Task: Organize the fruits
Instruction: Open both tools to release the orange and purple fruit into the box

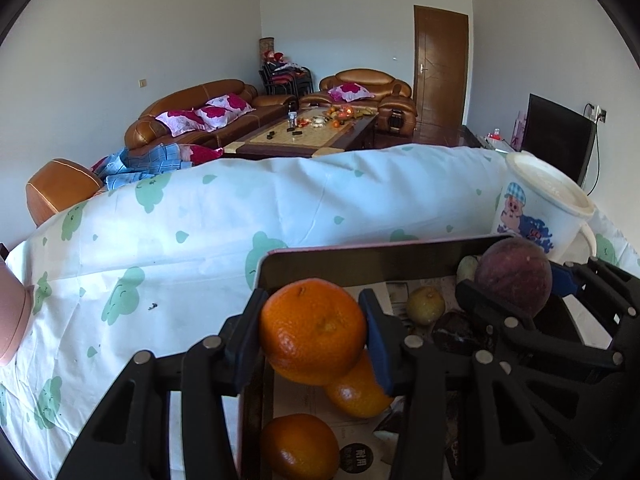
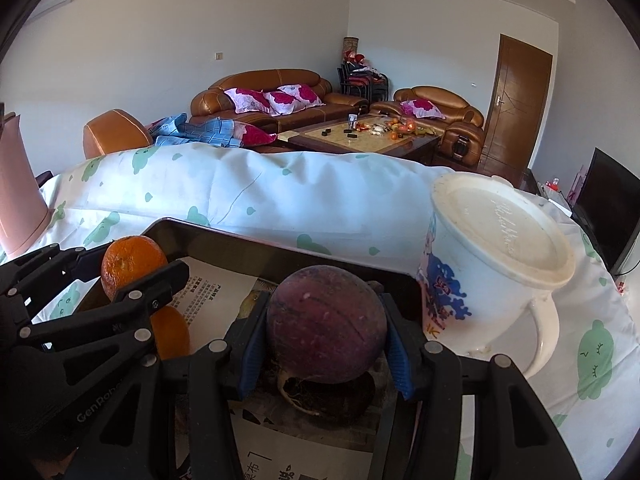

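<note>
The left tool [image 1: 314, 334] is clamped on a round orange mandarin [image 1: 312, 330], held above the dark rectangular tray [image 1: 360, 258] on the table. The right tool [image 2: 326, 334] grips a dark purple round fruit [image 2: 326, 324] over the same tray.

Glossy dimpled orange [image 1: 312, 330], matt purple fruit [image 2: 326, 326], printed cotton cloth [image 1: 180, 216], glazed mug [image 2: 500, 264], paper-lined tray [image 2: 280, 248]

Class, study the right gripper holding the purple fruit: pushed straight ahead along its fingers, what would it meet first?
Probably the tray's dark far wall, just beyond the purple fruit in the right gripper; the white mug sits off to the right. Depth is uncertain.
</note>
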`<state>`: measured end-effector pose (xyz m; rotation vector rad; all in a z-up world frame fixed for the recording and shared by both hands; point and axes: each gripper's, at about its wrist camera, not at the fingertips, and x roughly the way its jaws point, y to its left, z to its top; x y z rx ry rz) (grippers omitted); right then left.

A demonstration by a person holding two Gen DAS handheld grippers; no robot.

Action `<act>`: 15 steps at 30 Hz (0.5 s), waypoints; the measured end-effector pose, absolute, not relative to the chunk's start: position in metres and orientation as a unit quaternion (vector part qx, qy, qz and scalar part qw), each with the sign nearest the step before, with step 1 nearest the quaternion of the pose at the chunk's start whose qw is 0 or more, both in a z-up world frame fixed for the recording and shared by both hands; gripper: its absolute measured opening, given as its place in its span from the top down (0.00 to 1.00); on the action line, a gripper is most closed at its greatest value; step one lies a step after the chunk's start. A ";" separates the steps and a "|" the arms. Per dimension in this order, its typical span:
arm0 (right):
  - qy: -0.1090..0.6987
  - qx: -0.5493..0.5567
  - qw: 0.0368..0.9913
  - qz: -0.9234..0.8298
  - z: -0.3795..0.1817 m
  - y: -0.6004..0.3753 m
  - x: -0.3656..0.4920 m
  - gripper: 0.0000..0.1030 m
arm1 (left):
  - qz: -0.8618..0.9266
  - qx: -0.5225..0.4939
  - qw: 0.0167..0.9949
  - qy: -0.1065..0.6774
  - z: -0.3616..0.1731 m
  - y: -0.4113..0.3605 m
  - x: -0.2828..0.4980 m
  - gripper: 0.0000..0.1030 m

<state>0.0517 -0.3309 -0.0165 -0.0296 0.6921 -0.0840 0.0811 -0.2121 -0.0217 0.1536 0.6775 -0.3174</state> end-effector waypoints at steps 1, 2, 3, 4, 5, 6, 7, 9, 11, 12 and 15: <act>0.339 -0.015 0.940 -0.040 -0.017 -0.331 0.051 0.47 | -0.156 0.075 0.928 0.330 -0.022 -0.212 0.081 0.53; 0.338 -0.017 0.940 -0.040 -0.017 -0.330 0.050 0.47 | -0.157 0.075 0.928 0.330 -0.022 -0.212 0.081 0.53; 0.338 -0.017 0.940 -0.038 -0.016 -0.330 0.049 0.47 | -0.158 0.075 0.928 0.330 -0.022 -0.212 0.081 0.53; 0.337 -0.017 0.941 -0.037 -0.016 -0.331 0.048 0.47 | -0.159 0.075 0.927 0.331 -0.022 -0.212 0.081 0.53; 0.335 -0.015 0.941 -0.034 -0.015 -0.331 0.047 0.47 | -0.160 0.073 0.927 0.332 -0.022 -0.212 0.082 0.53; 0.333 -0.013 0.942 -0.029 -0.015 -0.332 0.046 0.47 | -0.163 0.069 0.926 0.332 -0.022 -0.211 0.082 0.53; 0.330 -0.011 0.944 -0.023 -0.014 -0.332 0.044 0.47 | -0.165 0.065 0.926 0.333 -0.021 -0.209 0.082 0.52; 0.320 -0.011 0.947 -0.018 -0.011 -0.333 0.039 0.47 | -0.171 0.054 0.926 0.333 -0.021 -0.206 0.083 0.52; 0.306 -0.014 0.952 -0.013 -0.007 -0.331 0.034 0.46 | -0.178 0.040 0.924 0.335 -0.020 -0.202 0.083 0.51; 0.300 -0.014 0.954 -0.010 -0.006 -0.331 0.032 0.45 | -0.180 0.035 0.924 0.336 -0.019 -0.200 0.082 0.51; 0.283 -0.004 0.959 0.007 -0.002 -0.333 0.027 0.41 | -0.182 0.032 0.925 0.331 -0.013 -0.196 0.076 0.50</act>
